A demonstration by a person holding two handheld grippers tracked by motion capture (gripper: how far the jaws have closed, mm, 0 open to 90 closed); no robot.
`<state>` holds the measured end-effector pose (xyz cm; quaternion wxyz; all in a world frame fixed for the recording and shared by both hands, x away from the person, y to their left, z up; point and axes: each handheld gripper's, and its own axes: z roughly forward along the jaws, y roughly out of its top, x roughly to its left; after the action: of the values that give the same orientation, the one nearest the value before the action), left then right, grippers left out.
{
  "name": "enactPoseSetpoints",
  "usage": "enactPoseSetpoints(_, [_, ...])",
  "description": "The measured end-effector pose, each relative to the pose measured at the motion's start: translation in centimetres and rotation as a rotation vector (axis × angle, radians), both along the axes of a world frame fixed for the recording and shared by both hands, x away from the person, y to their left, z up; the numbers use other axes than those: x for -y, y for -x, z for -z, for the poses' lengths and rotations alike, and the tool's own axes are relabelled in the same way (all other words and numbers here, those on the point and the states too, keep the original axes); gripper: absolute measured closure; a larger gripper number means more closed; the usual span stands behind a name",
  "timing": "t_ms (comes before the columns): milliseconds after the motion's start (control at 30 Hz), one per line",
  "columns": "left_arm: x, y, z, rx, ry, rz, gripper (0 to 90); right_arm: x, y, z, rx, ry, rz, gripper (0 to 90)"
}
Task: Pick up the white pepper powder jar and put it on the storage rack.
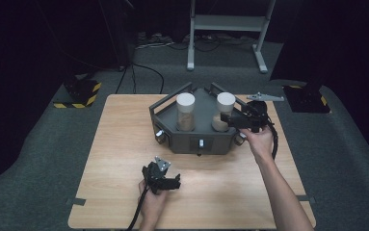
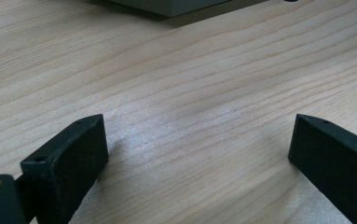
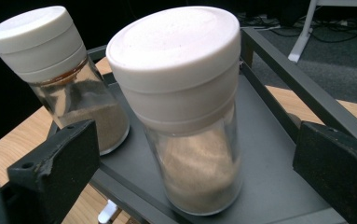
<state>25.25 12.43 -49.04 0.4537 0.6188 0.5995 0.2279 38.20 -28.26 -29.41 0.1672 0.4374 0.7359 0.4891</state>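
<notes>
Two clear glass jars with white lids stand upright in a dark grey tray (image 1: 172, 132) at the table's far middle. The left jar (image 1: 185, 112) (image 3: 57, 77) and the right jar (image 1: 224, 110) (image 3: 190, 116) both hold tan powder. My right gripper (image 1: 225, 118) (image 3: 195, 172) is open at the right jar, its jaws standing wide on either side of the glass without touching it. My left gripper (image 1: 175, 183) (image 2: 197, 158) rests low over bare wood near the front of the table, open, with nothing between its jaws.
The wooden table (image 1: 124, 159) has free surface left and front of the tray. A grey metal bracket (image 1: 264, 96) lies at the table's far right corner. A white frame (image 1: 228, 29) and black-and-yellow floor blocks (image 1: 78, 94) stand beyond the table.
</notes>
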Motion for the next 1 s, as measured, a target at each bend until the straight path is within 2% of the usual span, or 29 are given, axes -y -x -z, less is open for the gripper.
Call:
enactPoseSetpoints(100, [0.0,0.0,0.0,0.0,-0.001,0.0,4.6,0.4,0.2,0.1,0.0,-0.004,-0.002,0.5])
enactPoseSetpoints(533, [0.0,0.0,0.0,0.001,-0.002,-0.001,4.6,0.9,1.2,0.0,-0.012,0.054,-0.01,1.3])
enactPoseSetpoints(1000, [0.0,0.0,0.0,0.0,-0.002,-0.001,4.6,2.3,2.5,1.2,-0.012,0.058,0.0,1.9])
